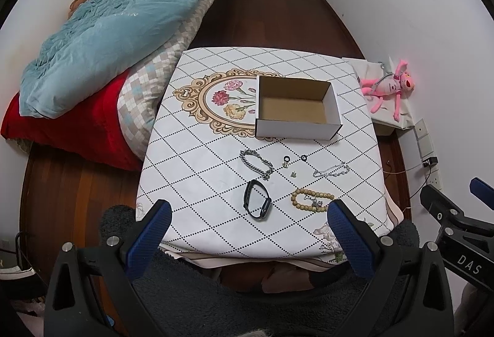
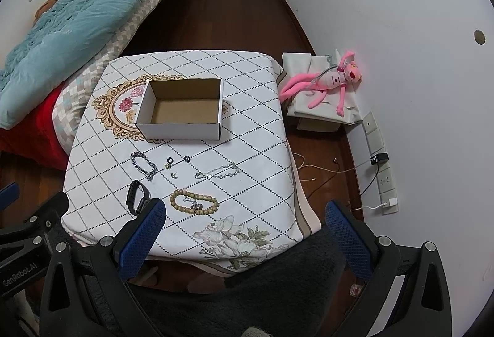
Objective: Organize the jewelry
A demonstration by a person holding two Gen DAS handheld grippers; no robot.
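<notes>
The jewelry lies loose on the near half of the tabletop [image 1: 349, 84], spread in two rough rows in front of an open cardboard box [image 1: 296, 108]. In the row nearer the box, a silver chain bracelet [image 1: 257, 164] lies toward the left edge, then two small dark rings [image 1: 287, 158] [image 1: 304, 157] side by side with tiny earring-like pieces [image 1: 293, 174] just in front of them, too small to make out, and a pale beaded bracelet [image 1: 332, 171] toward the right edge. In the row nearer the front edge, a black smart band [image 1: 257, 203] lies left of centre, and a wooden bead bracelet [image 1: 312, 199] with a small charm inside its loop lies to its right, apart from it. None of the pieces touches the box, and the box interior shows only bare brown cardboard.

The box sits upright past the middle of the tabletop, its left end overlapping the printed floral medallion [image 1: 216, 102] on the white, diamond-patterned tablecloth [image 1: 191, 158].

The left gripper [image 1: 250, 210] hovers over the front edge, jaws spread wide and holding nothing, with the smart band and wooden beads showing between its blue pads [image 1: 151, 235]. The right gripper [image 2: 245, 210] hangs off the front right corner, jaws likewise spread wide and bare; its left pad [image 2: 145, 235] overlaps the smart band [image 2: 137, 198] in view.

Left of the table is a bed [image 1: 148, 81] with a blue quilt [image 1: 108, 28] and a red blanket [image 1: 68, 127]. Right of the table, a pink plush toy [image 2: 327, 82] lies on a cloth-covered stand against the wall.
</notes>
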